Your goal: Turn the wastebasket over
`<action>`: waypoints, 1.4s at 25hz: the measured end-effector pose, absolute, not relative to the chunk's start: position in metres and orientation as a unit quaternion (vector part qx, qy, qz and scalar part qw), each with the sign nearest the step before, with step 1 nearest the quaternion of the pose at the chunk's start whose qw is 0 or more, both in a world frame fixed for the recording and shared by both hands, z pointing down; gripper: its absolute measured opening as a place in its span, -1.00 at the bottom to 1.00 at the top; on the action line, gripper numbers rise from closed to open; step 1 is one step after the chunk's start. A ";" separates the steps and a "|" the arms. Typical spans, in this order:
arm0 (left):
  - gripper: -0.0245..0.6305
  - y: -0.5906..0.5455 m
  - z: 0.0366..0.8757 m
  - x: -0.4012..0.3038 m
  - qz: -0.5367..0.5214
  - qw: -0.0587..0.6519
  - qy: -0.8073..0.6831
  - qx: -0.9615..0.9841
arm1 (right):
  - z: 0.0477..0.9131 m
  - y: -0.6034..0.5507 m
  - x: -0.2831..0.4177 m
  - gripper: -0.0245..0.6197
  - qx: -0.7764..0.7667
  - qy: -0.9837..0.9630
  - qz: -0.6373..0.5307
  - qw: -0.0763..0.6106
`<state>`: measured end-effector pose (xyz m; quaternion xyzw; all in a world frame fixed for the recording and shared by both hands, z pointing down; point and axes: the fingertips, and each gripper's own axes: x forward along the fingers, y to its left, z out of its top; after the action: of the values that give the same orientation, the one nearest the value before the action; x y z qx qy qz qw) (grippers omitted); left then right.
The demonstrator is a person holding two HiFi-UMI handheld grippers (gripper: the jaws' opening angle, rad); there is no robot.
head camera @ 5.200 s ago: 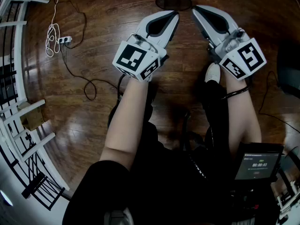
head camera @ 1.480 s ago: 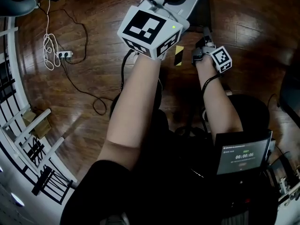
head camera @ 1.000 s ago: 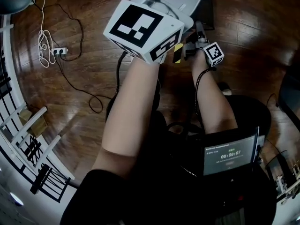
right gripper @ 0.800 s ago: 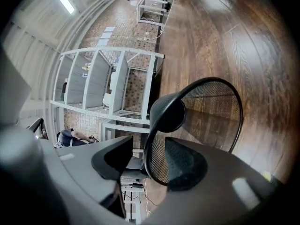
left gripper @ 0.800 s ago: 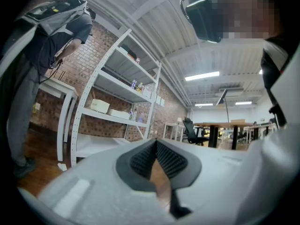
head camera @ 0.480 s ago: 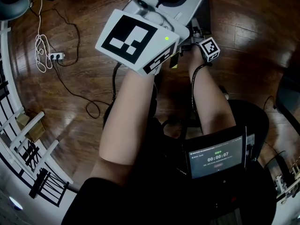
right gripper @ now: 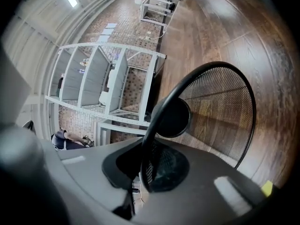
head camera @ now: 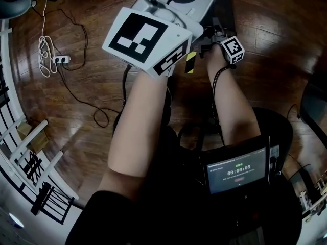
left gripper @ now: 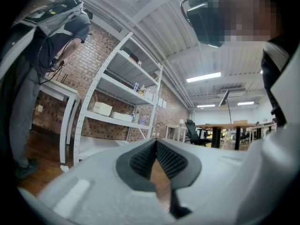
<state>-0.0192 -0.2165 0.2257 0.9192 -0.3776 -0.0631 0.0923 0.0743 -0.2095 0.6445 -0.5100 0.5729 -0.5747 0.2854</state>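
Observation:
The wastebasket is a black wire-mesh bin; in the right gripper view its round mouth faces me with the wooden floor showing behind the mesh. My right gripper is shut on its black rim, which runs up from between the pads. In the head view the right gripper's marker cube sits low near the floor, and the basket is mostly hidden behind my left gripper's big marker cube. My left gripper is held high and level, shut with nothing between its pads.
A power strip with a white cable lies on the wooden floor at left, beside white metal racks. A yellow-black tape mark is on the floor. A timer tablet hangs at my waist. White shelving and a standing person are ahead.
Five seconds ago both grippers pointed open at the upright basket. Since then the left gripper has risen close to the camera and the right one has gone down low; in the last second both barely shifted.

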 end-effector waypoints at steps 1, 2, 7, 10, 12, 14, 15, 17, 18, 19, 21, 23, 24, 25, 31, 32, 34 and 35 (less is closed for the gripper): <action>-0.92 -0.217 0.225 -0.019 -0.064 0.091 -0.378 0.919 | 0.640 -0.211 0.075 -0.90 -0.509 0.575 -0.573 0.284; -0.92 -0.217 0.223 -0.018 -0.064 0.090 -0.377 0.919 | 0.634 -0.213 0.077 -0.90 -0.507 0.582 -0.570 0.282; -0.92 -0.217 0.225 -0.021 -0.058 0.087 -0.379 0.919 | 0.603 -0.222 0.080 -0.90 -0.480 0.657 -0.543 0.208; -0.92 -0.218 0.224 -0.024 -0.060 0.086 -0.383 0.918 | 0.580 -0.232 0.080 -0.90 -0.444 0.730 -0.507 0.113; -0.92 -0.217 0.223 -0.026 -0.061 0.083 -0.385 0.917 | 0.568 -0.237 0.082 -0.90 -0.420 0.766 -0.484 0.054; -0.92 -0.217 0.223 -0.028 -0.061 0.083 -0.388 0.916 | 0.560 -0.239 0.086 -0.91 -0.402 0.786 -0.470 0.012; -0.92 -0.217 0.224 -0.028 -0.061 0.082 -0.390 0.915 | 0.558 -0.240 0.090 -0.91 -0.395 0.792 -0.466 -0.005; -0.92 -0.218 0.225 -0.027 -0.061 0.083 -0.391 0.915 | 0.557 -0.241 0.096 -0.90 -0.381 0.802 -0.459 -0.042; -0.92 -0.219 0.226 -0.027 -0.060 0.083 -0.391 0.915 | 0.557 -0.240 0.098 -0.91 -0.372 0.807 -0.454 -0.066; -0.92 -0.219 0.226 -0.028 -0.059 0.084 -0.391 0.915 | 0.559 -0.239 0.100 -0.90 -0.362 0.813 -0.447 -0.092; -0.92 -0.220 0.227 -0.028 -0.058 0.084 -0.390 0.915 | 0.564 -0.237 0.103 -0.90 -0.343 0.821 -0.433 -0.146; -0.92 -0.220 0.226 -0.028 -0.061 0.082 -0.389 0.915 | 0.569 -0.236 0.108 -0.90 -0.325 0.825 -0.417 -0.201; -0.92 -0.220 0.226 -0.027 -0.065 0.080 -0.387 0.916 | 0.572 -0.234 0.110 -0.90 -0.316 0.825 -0.405 -0.234; -0.92 -0.221 0.226 -0.026 -0.070 0.077 -0.385 0.917 | 0.575 -0.232 0.113 -0.90 -0.305 0.825 -0.390 -0.271; -0.92 -0.221 0.224 -0.021 -0.077 0.075 -0.381 0.918 | 0.607 -0.215 0.126 -0.90 -0.214 0.790 -0.219 -0.531; -0.92 -0.222 0.224 -0.022 -0.077 0.075 -0.381 0.918 | 0.611 -0.214 0.128 -0.88 -0.197 0.777 -0.176 -0.571; -0.92 -0.222 0.224 -0.024 -0.077 0.076 -0.382 0.918 | 0.615 -0.211 0.123 -0.87 -0.158 0.755 -0.099 -0.629; -0.92 -0.223 0.224 -0.025 -0.076 0.076 -0.383 0.918 | 0.614 -0.207 0.116 -0.87 -0.138 0.748 -0.067 -0.645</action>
<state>-0.0251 -0.2227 0.2240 0.9176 -0.3827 -0.0763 0.0764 0.1158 -0.2074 0.6137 -0.1376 0.7484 -0.0668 -0.6454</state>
